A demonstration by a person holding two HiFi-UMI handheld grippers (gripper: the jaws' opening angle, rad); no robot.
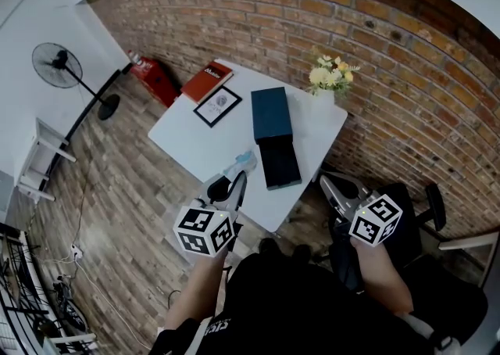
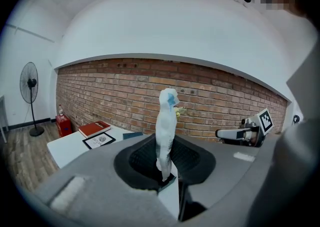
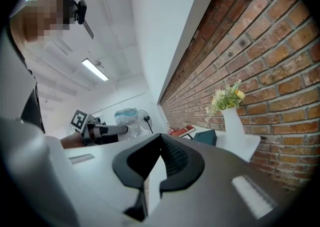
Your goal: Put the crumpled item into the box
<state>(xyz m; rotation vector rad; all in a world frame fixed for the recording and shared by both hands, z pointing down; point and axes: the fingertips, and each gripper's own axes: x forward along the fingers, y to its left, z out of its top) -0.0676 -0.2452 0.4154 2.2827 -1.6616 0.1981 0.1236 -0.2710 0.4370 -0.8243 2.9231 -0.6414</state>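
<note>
The crumpled item (image 1: 241,163) is a white wad with a blue patch. My left gripper (image 1: 233,180) is shut on its lower end and holds it just above the table's near edge. In the left gripper view the crumpled item (image 2: 166,123) stands upright between the pads of the left gripper (image 2: 167,173). The box (image 1: 280,164) lies open and black-lined just to the right, with its dark teal part (image 1: 271,113) behind it. My right gripper (image 1: 330,184) hovers off the table's right corner. In its own view the right gripper (image 3: 160,143) has its jaws together with nothing between them.
On the white table (image 1: 187,142) lie a red book (image 1: 207,80) and a framed picture (image 1: 218,105). A vase of flowers (image 1: 330,81) stands at the far right corner against the brick wall. A standing fan (image 1: 58,64) is at the left and a black chair (image 1: 414,213) at the right.
</note>
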